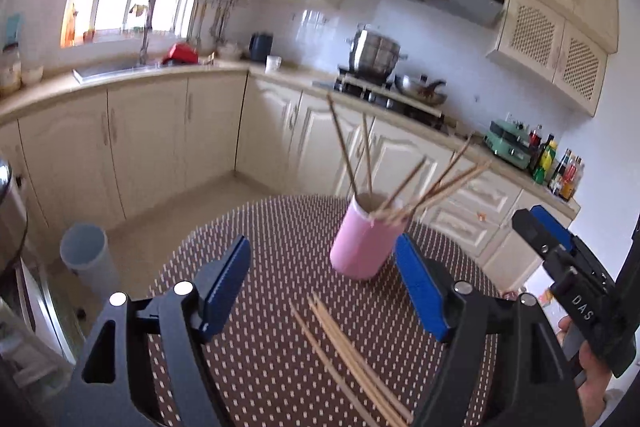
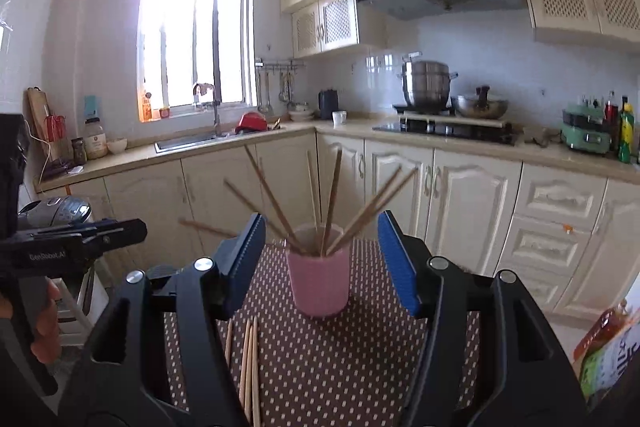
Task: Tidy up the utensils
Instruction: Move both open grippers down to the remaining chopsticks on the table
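A pink cup [image 1: 362,245] stands upright on a brown dotted tablecloth [image 1: 272,355] and holds several wooden chopsticks [image 1: 404,183] fanned out. Several loose chopsticks [image 1: 352,359] lie flat on the cloth in front of it. My left gripper [image 1: 324,287] is open and empty, held just before the cup and above the loose chopsticks. In the right wrist view the same cup [image 2: 319,283] stands between my open, empty right gripper's [image 2: 320,263] fingers, a little beyond them. Loose chopsticks [image 2: 249,367] lie low left. The right gripper also shows in the left wrist view [image 1: 544,227].
The round table's far edge [image 1: 280,201] drops off behind the cup. A grey bin [image 1: 86,251] stands on the floor left. Cream cabinets [image 2: 472,203] and a counter with sink [image 2: 188,141], stove and pots [image 2: 428,87] line the walls. A packet [image 2: 608,351] lies at the right.
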`<state>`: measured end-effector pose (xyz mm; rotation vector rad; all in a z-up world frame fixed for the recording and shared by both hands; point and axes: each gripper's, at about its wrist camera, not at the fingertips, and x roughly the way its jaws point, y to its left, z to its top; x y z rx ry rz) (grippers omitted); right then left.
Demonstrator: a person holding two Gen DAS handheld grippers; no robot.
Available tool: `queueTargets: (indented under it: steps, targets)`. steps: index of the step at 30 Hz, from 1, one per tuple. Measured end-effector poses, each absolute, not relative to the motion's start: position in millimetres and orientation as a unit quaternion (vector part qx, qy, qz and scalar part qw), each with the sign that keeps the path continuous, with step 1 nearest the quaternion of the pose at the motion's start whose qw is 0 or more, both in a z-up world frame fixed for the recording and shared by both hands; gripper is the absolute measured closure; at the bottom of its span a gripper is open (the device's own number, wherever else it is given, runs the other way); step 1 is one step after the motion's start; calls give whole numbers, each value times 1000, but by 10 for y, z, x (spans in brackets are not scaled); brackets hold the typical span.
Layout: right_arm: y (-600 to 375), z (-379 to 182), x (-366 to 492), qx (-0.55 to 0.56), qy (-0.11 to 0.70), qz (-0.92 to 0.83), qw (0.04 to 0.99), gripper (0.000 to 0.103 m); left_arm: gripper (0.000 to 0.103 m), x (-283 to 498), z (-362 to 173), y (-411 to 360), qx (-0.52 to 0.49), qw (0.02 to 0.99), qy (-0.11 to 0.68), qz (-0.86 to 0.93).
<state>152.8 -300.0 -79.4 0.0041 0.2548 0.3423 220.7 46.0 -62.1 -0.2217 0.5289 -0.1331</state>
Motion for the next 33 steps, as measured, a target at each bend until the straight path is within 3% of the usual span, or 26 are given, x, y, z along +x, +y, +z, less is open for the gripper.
queueTargets:
  steps: [11, 13, 15, 19, 24, 33]
  targets:
    - [-2948, -1337, 1556, -16, 233, 187, 954, 42, 31, 2474, -1434, 325, -127, 899, 414, -58]
    - [-2927, -1449, 1588, -22, 257, 189, 947, 42, 48, 2548, -1562, 289, -131, 886, 441, -66]
    - [-2910, -1550, 1620, -23, 280, 195, 940, 42, 53, 2582, -1687, 274, -141, 874, 459, -69]
    - [-2871, -1713, 1678, -29, 322, 215, 921, 42, 74, 2685, -1873, 215, -153, 857, 486, -74]
    - [-2854, -1843, 1716, -32, 351, 227, 908, 42, 93, 2863, -2030, 110, -144, 844, 512, -69]
    - [-2809, -1973, 1827, -35, 384, 240, 891, 42, 94, 3054, -2206, 50, -134, 836, 527, -69]
